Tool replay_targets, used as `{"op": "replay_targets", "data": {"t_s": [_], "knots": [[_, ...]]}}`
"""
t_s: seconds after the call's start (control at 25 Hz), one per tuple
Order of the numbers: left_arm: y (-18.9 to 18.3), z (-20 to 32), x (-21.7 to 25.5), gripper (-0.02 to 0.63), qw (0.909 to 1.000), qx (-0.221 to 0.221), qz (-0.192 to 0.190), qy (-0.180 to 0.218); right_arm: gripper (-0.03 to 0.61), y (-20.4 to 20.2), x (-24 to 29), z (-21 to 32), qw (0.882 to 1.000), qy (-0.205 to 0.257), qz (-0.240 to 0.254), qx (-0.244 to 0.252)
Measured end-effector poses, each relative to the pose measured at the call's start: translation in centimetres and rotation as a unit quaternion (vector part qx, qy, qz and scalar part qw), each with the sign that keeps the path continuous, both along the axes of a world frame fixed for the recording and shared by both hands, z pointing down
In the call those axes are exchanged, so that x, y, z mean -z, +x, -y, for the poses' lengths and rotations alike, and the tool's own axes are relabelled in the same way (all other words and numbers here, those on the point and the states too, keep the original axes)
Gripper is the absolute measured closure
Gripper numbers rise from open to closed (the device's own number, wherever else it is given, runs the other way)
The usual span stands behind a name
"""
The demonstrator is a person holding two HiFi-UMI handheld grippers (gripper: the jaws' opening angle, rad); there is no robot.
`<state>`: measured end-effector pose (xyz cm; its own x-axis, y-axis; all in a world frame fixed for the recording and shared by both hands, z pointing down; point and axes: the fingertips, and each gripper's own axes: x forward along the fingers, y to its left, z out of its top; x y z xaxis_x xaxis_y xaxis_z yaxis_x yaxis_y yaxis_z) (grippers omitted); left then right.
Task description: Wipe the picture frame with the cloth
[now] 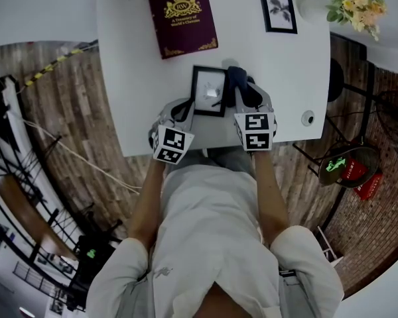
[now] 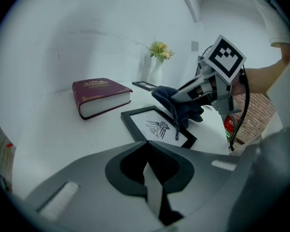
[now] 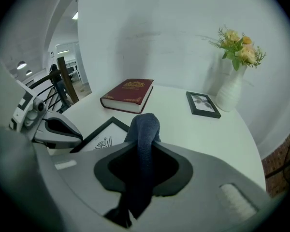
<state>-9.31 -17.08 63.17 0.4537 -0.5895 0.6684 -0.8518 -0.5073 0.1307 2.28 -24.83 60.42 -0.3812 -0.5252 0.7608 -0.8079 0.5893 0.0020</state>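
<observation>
A black picture frame (image 1: 207, 90) with a bird drawing lies flat on the white table (image 1: 292, 78), near its front edge. My right gripper (image 1: 243, 97) is shut on a dark blue cloth (image 1: 237, 83), which hangs over the frame's right side. In the left gripper view the cloth (image 2: 176, 103) droops from the right gripper (image 2: 187, 94) onto the frame (image 2: 154, 124). My left gripper (image 1: 184, 111) sits just off the frame's front left corner, shut with nothing in it. From the right gripper view the cloth (image 3: 142, 134) hides part of the frame (image 3: 102, 138).
A maroon book (image 1: 182, 18) lies at the back of the table. A small framed picture (image 1: 278, 10) and a white vase of flowers (image 1: 353, 2) are at the back right. A small round fitting (image 1: 308, 118) sits near the right front edge.
</observation>
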Motion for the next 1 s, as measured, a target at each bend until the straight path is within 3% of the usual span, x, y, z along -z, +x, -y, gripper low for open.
{"op": "replay_targets", "data": {"t_s": [0.28,0.56,0.84,1.0], "knots": [[0.1,0.0,0.1,0.594,1.0000,-0.002,-0.003,0.001,0.509,-4.4,3.1,-1.5,0.998,0.015,0.038,0.046],[-0.1,0.1,0.2,0.594,1.0000,0.000,0.003,0.003,0.509,-8.9,2.1,-2.9,0.995,-0.004,0.053,0.086],[-0.1,0.0,0.1,0.594,1.0000,0.003,0.003,0.003,0.509,-11.5,-0.6,-3.2,0.993,-0.018,0.040,0.112],[-0.1,0.1,0.1,0.594,1.0000,0.004,0.004,0.005,0.509,-12.1,-2.1,-3.3,0.990,-0.013,0.001,0.143]]}}
